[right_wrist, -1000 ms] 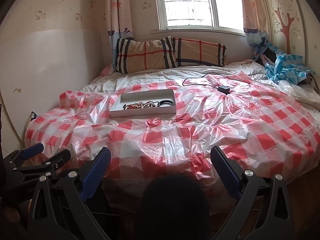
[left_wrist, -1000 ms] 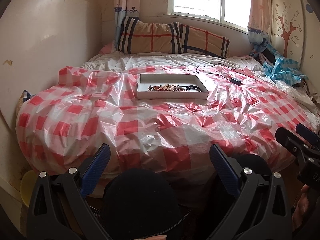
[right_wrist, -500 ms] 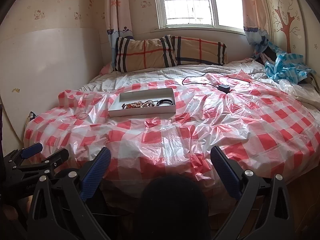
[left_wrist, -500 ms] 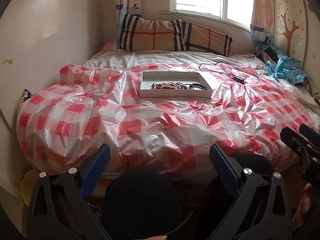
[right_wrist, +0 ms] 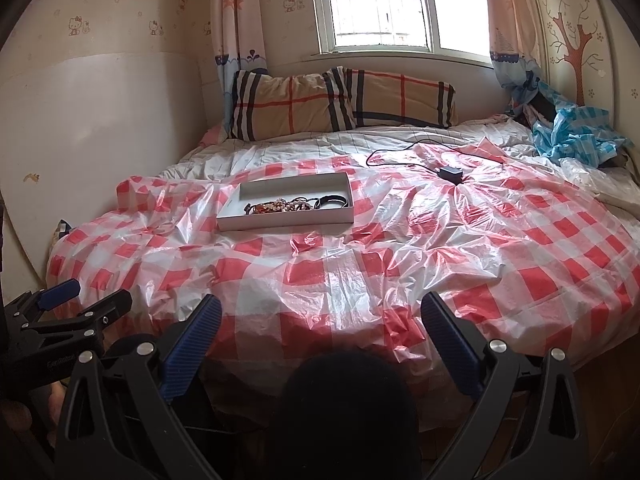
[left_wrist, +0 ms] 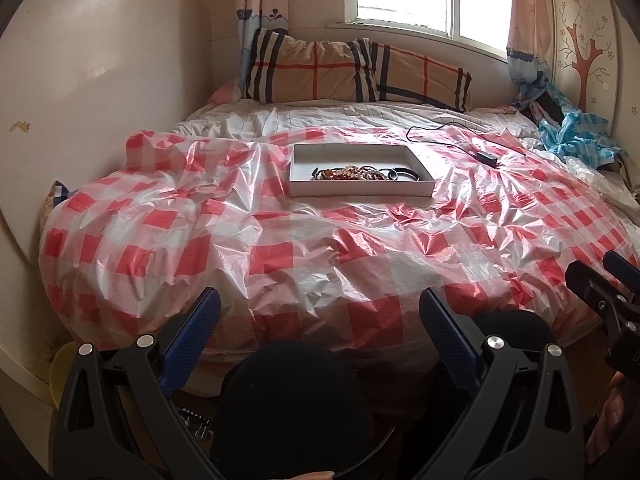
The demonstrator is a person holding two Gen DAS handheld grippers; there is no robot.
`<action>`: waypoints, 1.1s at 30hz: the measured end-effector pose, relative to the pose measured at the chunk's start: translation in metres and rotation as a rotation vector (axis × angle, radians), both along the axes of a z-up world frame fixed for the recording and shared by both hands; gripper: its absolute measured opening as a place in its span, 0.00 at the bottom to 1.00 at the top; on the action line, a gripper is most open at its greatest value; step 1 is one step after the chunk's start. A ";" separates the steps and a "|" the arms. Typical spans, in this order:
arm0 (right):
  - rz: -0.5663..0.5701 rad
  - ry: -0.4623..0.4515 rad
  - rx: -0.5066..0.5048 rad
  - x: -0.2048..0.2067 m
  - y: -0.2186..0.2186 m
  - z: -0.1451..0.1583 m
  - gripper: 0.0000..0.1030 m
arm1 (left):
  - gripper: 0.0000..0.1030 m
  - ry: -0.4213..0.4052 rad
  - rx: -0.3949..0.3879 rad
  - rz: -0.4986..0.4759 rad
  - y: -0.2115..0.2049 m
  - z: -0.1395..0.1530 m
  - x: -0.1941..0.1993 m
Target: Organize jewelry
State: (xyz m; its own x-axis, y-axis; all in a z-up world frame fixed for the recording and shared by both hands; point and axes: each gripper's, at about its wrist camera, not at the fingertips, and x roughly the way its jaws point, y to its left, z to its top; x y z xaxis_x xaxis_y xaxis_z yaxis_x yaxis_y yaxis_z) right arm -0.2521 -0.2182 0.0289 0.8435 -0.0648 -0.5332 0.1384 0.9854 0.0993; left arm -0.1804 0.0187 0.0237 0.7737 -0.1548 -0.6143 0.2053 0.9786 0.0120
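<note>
Both tongs, left (left_wrist: 320, 322) and right (right_wrist: 321, 320), had edged nearer the bed (left_wrist: 280, 256), jaws apart and empty. Jewelry (left_wrist: 352, 173) lay tangled in the far white tray (left_wrist: 360, 191); reaching it seemingly came next.

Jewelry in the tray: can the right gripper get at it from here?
Probably yes, after an approach: right gripper is open and empty, the tray has no lid, and only checked plastic sheet lies between.
</note>
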 end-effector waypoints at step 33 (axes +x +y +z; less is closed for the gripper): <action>0.003 0.017 0.007 0.011 -0.003 -0.005 0.93 | 0.93 0.015 0.034 0.011 -0.004 -0.002 0.011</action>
